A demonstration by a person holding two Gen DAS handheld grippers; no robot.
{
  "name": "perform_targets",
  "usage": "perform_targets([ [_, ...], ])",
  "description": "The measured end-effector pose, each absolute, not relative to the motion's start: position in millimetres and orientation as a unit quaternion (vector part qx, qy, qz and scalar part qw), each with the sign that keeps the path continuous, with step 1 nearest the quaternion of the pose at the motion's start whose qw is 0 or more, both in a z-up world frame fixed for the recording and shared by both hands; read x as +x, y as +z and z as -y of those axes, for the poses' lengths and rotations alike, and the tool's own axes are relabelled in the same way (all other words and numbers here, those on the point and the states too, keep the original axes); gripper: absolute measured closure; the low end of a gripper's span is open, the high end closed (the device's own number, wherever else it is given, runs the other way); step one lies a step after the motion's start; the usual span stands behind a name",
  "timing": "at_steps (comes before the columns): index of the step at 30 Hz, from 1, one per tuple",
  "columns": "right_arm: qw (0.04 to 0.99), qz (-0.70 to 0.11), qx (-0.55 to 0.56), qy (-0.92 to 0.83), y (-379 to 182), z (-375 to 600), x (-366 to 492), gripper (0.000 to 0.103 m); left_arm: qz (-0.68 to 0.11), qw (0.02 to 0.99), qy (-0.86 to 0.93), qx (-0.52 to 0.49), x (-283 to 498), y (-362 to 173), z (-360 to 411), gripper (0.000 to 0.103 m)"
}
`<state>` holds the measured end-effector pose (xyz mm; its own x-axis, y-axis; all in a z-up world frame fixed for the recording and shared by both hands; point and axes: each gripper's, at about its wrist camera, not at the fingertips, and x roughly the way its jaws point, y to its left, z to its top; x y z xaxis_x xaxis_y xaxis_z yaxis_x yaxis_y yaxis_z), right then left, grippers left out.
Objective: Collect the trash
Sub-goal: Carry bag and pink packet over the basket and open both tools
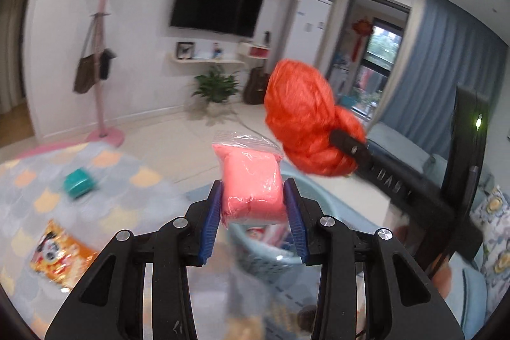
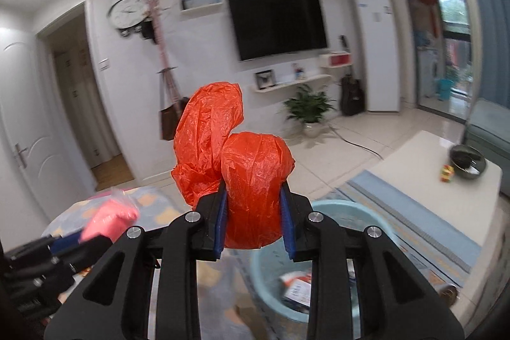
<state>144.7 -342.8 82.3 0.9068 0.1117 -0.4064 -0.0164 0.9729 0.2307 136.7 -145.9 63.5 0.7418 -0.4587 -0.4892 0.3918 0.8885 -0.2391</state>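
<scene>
Left wrist view: the left gripper [image 1: 253, 206] was clamped on a pink packet [image 1: 251, 184] sealed in clear plastic, its blue pads pressing both sides.
Right wrist view: the right gripper [image 2: 253, 219] was squeezing a crumpled orange plastic bag [image 2: 242, 168], the bag bulging out above the pads.
Step in hand: both pieces of trash looked lifted and in carriage toward the light blue basket [image 2: 334, 209], judging by the blur and the basket just below the grippers.
Basket: it stood near, on the patterned rug [image 1: 105, 180], and already held some wrappers [image 2: 296, 285].
Packet direction: its long axis ran up and away from the gripper, with the clear sealed flap at the far, top end.
Bag direction: its long axis stood roughly upright, a loose lobe leaning up and to the left.
Next move: each gripper probably needed to come over the basket mouth and then open, so that the pieces fall inside rather than on the rim.
Left on the rug: a teal block [image 1: 78, 184] at far left and an orange snack wrapper [image 1: 60, 254] nearer.
</scene>
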Motion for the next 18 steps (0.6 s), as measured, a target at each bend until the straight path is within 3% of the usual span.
perform_targets([
  [7,0.957,-0.252,0.138,-0.043,61.2,403.4,139.4,0.078,-0.298,0.913,-0.275,-0.05,161.0,64.0,207.8,0.066],
  [18,0.893,-0.391,0.201,-0.09,-15.3,449.3,179.7,0.077,-0.406,0.874,-0.254,-0.08,231.6,-15.5,237.8,0.066],
])
